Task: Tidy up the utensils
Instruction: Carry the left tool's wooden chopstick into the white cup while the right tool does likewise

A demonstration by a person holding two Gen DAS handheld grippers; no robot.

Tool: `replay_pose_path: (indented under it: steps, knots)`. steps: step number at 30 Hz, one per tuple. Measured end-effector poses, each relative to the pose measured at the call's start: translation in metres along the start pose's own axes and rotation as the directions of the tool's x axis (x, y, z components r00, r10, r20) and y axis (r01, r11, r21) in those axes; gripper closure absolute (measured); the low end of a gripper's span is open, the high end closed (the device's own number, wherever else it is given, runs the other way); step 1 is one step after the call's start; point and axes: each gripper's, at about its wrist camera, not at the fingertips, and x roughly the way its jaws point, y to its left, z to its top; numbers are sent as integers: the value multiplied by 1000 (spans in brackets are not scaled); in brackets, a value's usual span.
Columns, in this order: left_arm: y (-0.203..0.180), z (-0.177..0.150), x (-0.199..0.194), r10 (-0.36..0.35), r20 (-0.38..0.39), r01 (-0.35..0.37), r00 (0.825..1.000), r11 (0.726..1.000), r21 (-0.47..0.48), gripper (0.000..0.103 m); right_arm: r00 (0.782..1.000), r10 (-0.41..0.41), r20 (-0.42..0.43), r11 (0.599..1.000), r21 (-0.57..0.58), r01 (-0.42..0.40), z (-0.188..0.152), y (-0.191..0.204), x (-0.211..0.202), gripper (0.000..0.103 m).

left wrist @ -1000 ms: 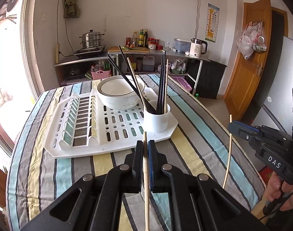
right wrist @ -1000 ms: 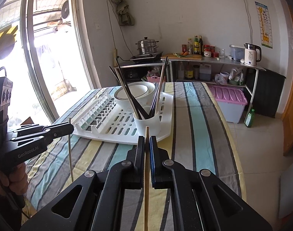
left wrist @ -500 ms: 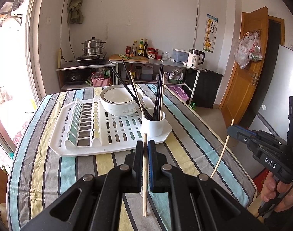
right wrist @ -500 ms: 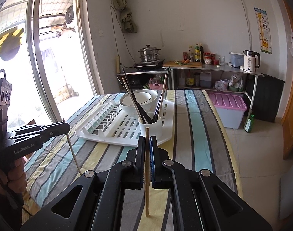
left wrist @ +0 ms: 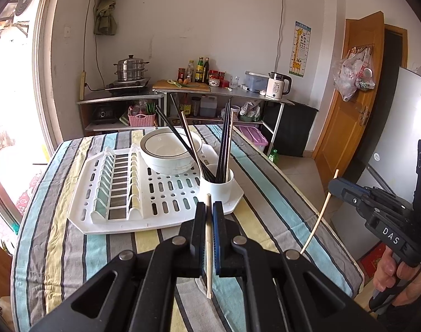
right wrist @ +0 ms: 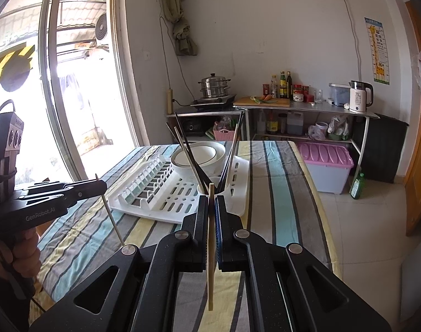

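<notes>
My left gripper (left wrist: 209, 213) was clamped on one wooden chopstick (left wrist: 208, 249), my right gripper (right wrist: 211, 207) on another chopstick (right wrist: 211, 249). White holder cup (left wrist: 216, 186) sat mid-frame on the drying rack (left wrist: 99, 221).

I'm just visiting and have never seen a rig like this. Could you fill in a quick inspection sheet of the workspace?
Surface: table under striped cloth.
Job's things: white cup of chopsticks and a bowl on the drying rack.
Clutter: nothing seen on the cloth.
Grippers: left gripper shut on a chopstick; right gripper shut on another chopstick.
Cables: wall cord.
Surroundings: kettle, steamer pot.
</notes>
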Motion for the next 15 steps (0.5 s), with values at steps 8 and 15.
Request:
replay_pose_path:
  steps: [8, 15]
  knots:
    - [0, 36, 17, -19, 13, 19, 1000, 1000, 4, 98, 1000, 11, 29, 1000, 5, -12, 28, -5, 19, 99]
    - [1, 75, 32, -50, 46, 51, 998, 999, -15, 98, 998, 15, 67, 1000, 10, -16, 61, -9, 39, 99]
